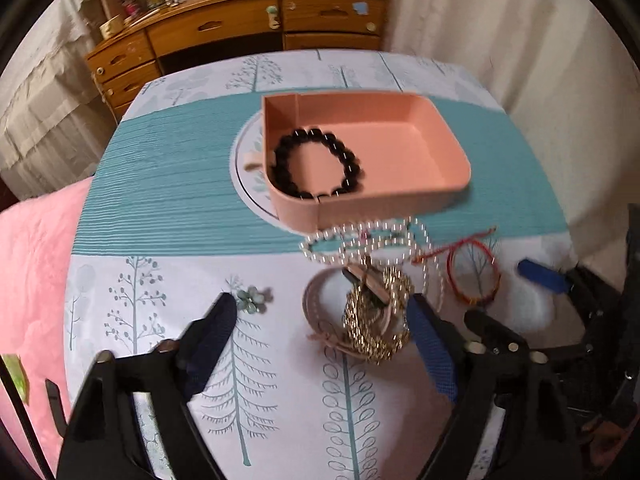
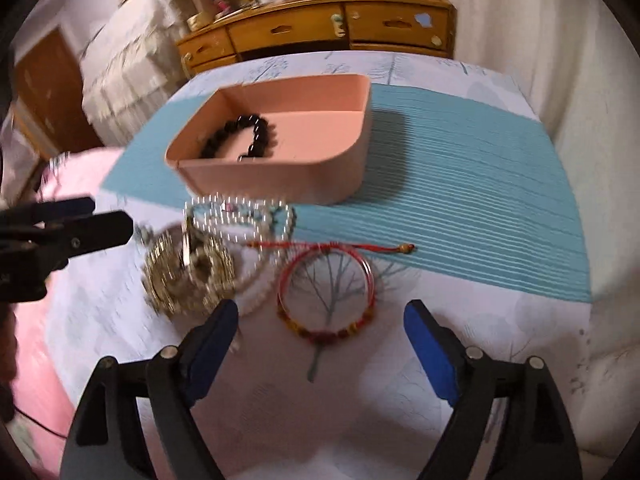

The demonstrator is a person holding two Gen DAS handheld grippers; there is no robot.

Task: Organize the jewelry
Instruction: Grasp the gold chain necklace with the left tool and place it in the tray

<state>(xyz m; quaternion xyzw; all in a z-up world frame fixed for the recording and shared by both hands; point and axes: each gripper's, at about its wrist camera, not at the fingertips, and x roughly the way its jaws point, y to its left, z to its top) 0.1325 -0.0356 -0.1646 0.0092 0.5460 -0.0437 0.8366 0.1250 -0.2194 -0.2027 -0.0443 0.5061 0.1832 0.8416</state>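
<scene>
i am holding my left hand-held gripper [image 1: 320, 320] low over the near part of the bench [image 1: 160, 216], its blue-padded jaws standing wide apart with nothing between them but the cloth and the near edge of the jewelry pile. the gold chain [image 1: 376, 320] is lying tangled in a heap just beside my right-hand pad, partly on a pale pink band [image 1: 320, 300] that is curling around it. a small green flower piece [image 1: 253, 299] is sitting alone just beyond the tip of my left-hand pad. farther off, the pearl strand [image 1: 360, 240] is looping across the cloth, touching the near wall of the pink tray [image 1: 400, 200], and the black bead bracelet [image 1: 316, 164] is resting inside the tray at its left end. i am holding my right hand-held gripper [image 2: 320, 320] to the right of the pile, jaws likewise spread and gripping nothing, with the red string bracelet [image 2: 326, 292] lying flat on the cloth between and just beyond the two pads; its red cord is trailing to the right onto the teal stripe of the cloth. the gold chain is lying to the left of that bracelet, blurred in the right wrist view. a wooden dresser [image 1: 240, 28] is standing against the far wall behind the bench.
</scene>
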